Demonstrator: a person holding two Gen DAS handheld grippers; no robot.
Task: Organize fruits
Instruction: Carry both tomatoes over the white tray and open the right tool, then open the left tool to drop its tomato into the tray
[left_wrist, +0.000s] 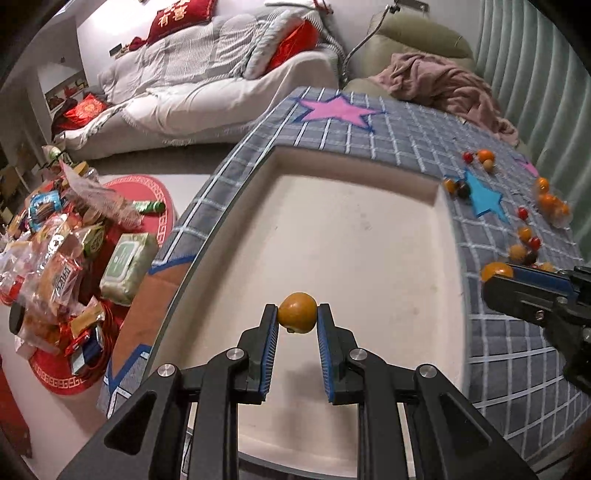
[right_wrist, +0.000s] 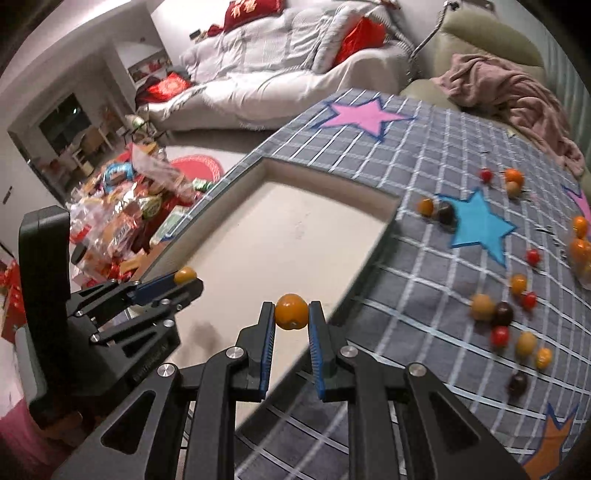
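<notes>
Two tongs, left tongs (left_wrist: 297, 314) and right tongs (right_wrist: 291, 312), each clamped on one orange fruit (left_wrist: 297, 313).

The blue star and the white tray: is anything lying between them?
Yes. In the right wrist view an orange fruit and a dark fruit lie on the checked cloth between the blue star and the tray.

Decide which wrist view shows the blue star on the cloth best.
Right wrist view: the blue star lies whole and large, fruits around it. The left wrist view shows it smaller, squeezed toward the right edge.
</notes>
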